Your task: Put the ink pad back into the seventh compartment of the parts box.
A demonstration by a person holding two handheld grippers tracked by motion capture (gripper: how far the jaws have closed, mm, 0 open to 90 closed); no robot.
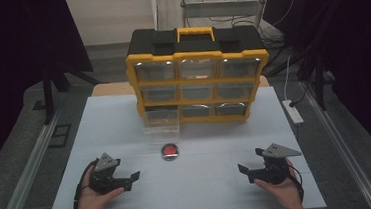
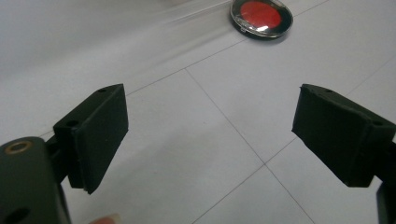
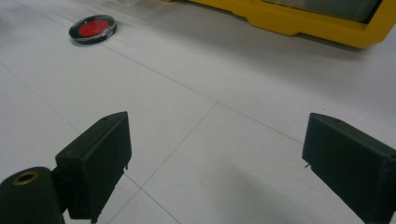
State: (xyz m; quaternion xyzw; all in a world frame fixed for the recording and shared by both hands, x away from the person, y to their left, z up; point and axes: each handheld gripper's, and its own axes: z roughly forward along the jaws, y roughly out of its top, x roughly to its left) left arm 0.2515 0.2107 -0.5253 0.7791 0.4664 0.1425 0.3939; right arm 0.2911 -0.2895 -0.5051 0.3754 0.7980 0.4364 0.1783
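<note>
Both grippers sat released, left gripper nearest the red disc; better to straddle it squarely before clamping.

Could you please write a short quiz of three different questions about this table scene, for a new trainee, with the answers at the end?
1. True or false: the left tool is shut on the round red case.
2. Which drawer of the yellow cabinet is pulled out? A: top right. B: middle. C: bottom left.
3. Fill in: the round red case lies on the white table, in front of the cabinet and ____ the two tools.

Key:
1. False. Both the left tool and the right tool are open and hold nothing; the case lies apart from them.
2. C. The clear drawer sticks out at the bottom left.
3. Between.
</note>
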